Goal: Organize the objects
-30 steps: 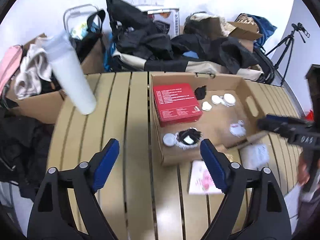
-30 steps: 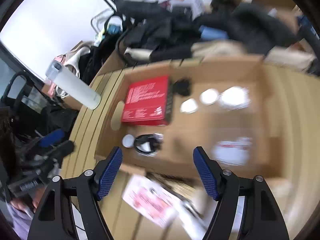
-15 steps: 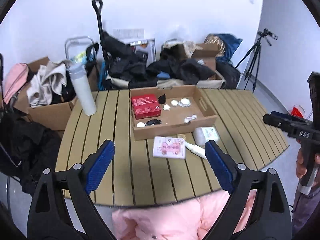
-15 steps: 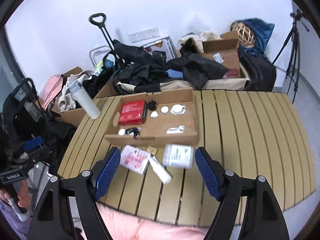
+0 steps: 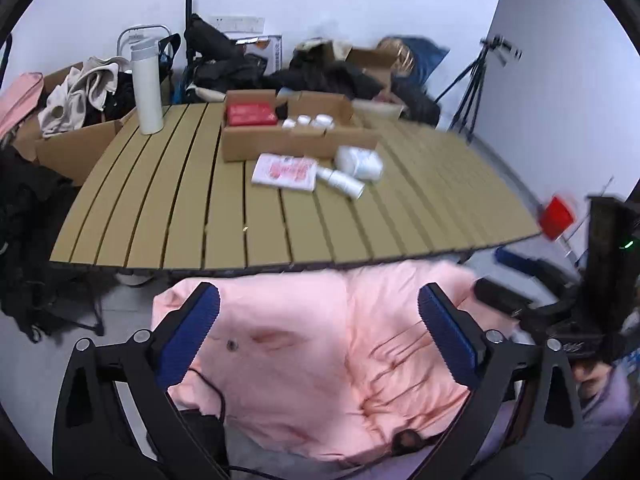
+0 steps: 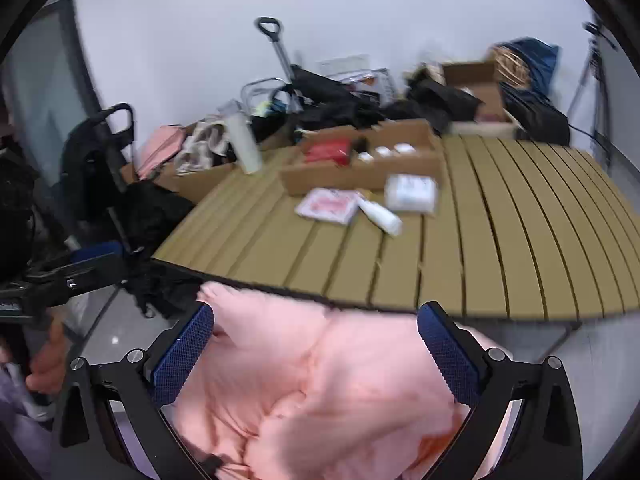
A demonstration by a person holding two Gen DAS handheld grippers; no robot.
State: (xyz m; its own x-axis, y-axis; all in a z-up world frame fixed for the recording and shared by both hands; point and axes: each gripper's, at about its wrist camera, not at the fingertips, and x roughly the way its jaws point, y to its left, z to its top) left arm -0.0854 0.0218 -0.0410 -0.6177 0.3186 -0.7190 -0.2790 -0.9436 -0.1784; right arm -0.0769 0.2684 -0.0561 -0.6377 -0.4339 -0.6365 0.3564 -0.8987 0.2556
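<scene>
No item was in hand; the step looked like a pause before the next pick, which would call for reaching forward to the loose items. The slatted wooden table filled mid-frame, the open cardboard box at upper centre. Just below it lay a flat pink packet, a soft white pack and a smooth white tube. Left gripper and right gripper hung low, jaws apart, empty.

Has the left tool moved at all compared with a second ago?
Yes. The left tool has pulled back toward the person: the cardboard box on the wooden table, formerly just beyond its tips, now lies well beyond, with a pink jacket under the tool.
</scene>
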